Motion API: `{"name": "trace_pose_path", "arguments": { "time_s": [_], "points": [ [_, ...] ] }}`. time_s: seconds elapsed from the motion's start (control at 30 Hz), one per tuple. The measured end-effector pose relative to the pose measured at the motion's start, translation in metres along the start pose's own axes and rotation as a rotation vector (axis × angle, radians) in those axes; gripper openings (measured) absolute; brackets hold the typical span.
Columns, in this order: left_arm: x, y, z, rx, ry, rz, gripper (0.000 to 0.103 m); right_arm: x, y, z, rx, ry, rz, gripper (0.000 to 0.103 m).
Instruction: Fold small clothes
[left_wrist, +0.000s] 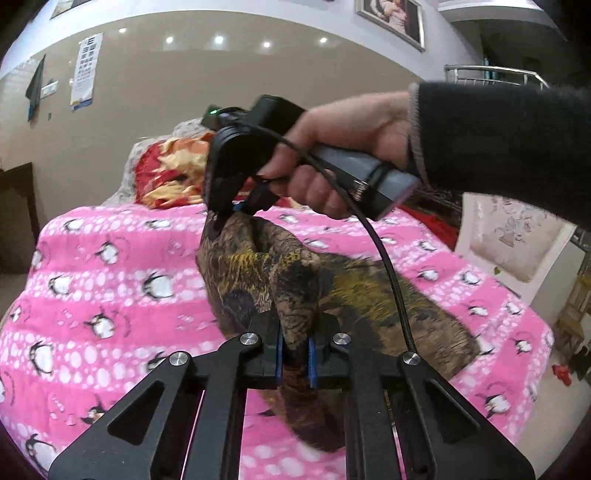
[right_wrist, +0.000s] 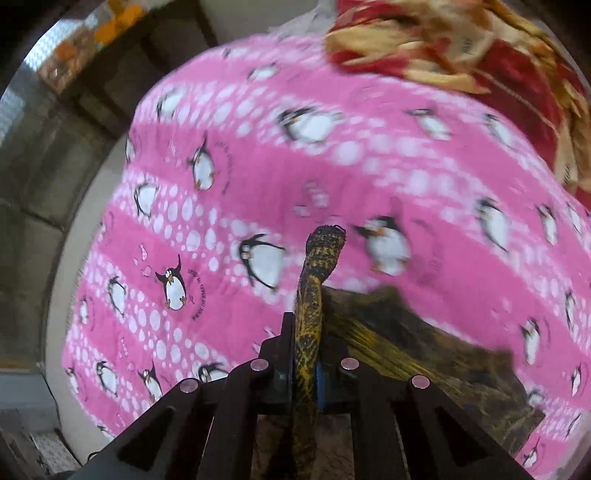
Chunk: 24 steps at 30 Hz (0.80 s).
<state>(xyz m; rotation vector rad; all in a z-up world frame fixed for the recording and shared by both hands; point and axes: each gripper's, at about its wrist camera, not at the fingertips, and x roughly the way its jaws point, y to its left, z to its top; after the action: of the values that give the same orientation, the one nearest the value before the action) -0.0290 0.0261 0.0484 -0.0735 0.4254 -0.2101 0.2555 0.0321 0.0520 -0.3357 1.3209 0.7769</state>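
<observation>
Brown patterned garment (left_wrist: 295, 280) stretched between both grippers above the bed (left_wrist: 110, 277), left gripper (left_wrist: 295, 360) and right gripper (right_wrist: 306, 373) each with jaws clamped on a bunched edge.

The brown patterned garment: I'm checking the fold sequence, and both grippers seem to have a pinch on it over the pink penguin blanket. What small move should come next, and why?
Probably lift both pinches together. The left gripper and right gripper are each shut on the brown patterned garment, but most of it lies bunched on the pink penguin blanket.
</observation>
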Motion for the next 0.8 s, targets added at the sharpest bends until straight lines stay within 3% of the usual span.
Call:
{"name": "trace_pose_path", "arguments": {
  "time_s": [0.13,0.37,0.53,0.8],
  "points": [
    [0.01,-0.04,0.011,0.056,-0.002,-0.063,0.007,-0.039,-0.05,-0.025,0.057,-0.071,0.047,0.007],
    [0.04,-0.116,0.013,0.138,0.038,-0.193,0.007,-0.077,-0.144,-0.083,0.153,-0.094,0.052,0.007],
    [0.078,-0.163,-0.007,0.215,0.134,-0.238,0.007,-0.063,-0.204,-0.125,0.238,-0.076,0.044,0.007],
    [0.121,-0.207,-0.042,0.283,0.276,-0.263,0.007,-0.019,-0.255,-0.165,0.34,-0.069,0.035,0.007]
  ]
}}
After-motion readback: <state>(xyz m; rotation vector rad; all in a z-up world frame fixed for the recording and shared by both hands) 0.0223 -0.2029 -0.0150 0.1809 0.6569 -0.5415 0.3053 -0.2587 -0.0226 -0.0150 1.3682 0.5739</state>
